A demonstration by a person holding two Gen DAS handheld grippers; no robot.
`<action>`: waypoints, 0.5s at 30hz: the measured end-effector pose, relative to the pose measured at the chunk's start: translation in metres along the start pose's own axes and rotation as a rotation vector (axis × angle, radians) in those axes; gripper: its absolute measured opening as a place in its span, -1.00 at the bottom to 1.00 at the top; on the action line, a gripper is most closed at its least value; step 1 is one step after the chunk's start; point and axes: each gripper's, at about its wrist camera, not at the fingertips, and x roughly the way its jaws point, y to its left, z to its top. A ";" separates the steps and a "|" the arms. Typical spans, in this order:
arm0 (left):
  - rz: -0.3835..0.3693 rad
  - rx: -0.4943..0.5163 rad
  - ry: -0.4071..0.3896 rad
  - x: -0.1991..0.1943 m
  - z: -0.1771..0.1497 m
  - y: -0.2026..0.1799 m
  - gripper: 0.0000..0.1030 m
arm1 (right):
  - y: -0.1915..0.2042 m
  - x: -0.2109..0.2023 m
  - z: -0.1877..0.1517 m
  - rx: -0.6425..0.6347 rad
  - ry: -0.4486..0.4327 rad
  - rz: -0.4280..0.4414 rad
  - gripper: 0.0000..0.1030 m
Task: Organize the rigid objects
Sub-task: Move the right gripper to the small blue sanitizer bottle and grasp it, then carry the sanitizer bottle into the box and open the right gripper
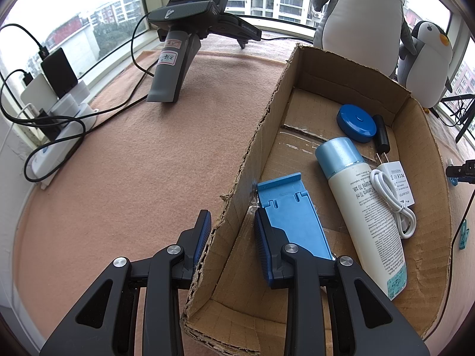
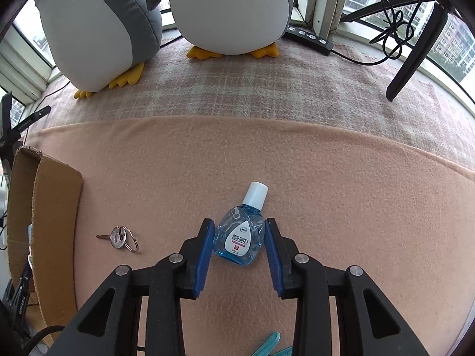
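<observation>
The cardboard box (image 1: 311, 71) is open on top, with a torn near wall. Inside it lie a blue stand (image 1: 292, 207), flat by the left wall, a white bottle (image 1: 368, 210) with a light blue cap on its side, a white charger (image 1: 396, 178) with a coiled cable just beside it, a round blue tin (image 1: 356, 123) and a small black stick (image 1: 381, 133). On the pink cloth outside lie a small blue drop bottle (image 2: 242, 233) with a white cap, flat, and a key (image 2: 118, 237) on rings, nearer to the box.
</observation>
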 end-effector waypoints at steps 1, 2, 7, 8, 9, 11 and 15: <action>-0.001 -0.001 0.000 0.000 0.000 0.001 -0.46 | -0.004 -0.001 0.000 0.000 -0.002 0.010 -0.40; 0.001 0.000 0.000 -0.001 0.000 -0.002 -0.46 | -0.004 -0.002 -0.003 -0.002 -0.004 0.018 -0.40; 0.000 -0.001 0.000 -0.001 0.000 -0.002 -0.46 | 0.002 -0.016 -0.019 -0.040 -0.027 0.049 -0.40; 0.001 0.000 0.000 0.000 0.000 -0.001 -0.46 | 0.005 -0.019 -0.021 -0.047 -0.032 0.058 -0.40; 0.001 0.000 0.000 -0.001 0.000 -0.001 -0.46 | 0.006 -0.023 -0.023 -0.054 -0.038 0.068 -0.40; 0.000 -0.001 0.000 -0.001 0.000 -0.002 -0.46 | 0.013 -0.031 -0.026 -0.075 -0.052 0.081 -0.40; 0.000 -0.001 0.000 -0.001 0.000 -0.002 -0.46 | 0.046 -0.051 -0.033 -0.130 -0.092 0.109 -0.40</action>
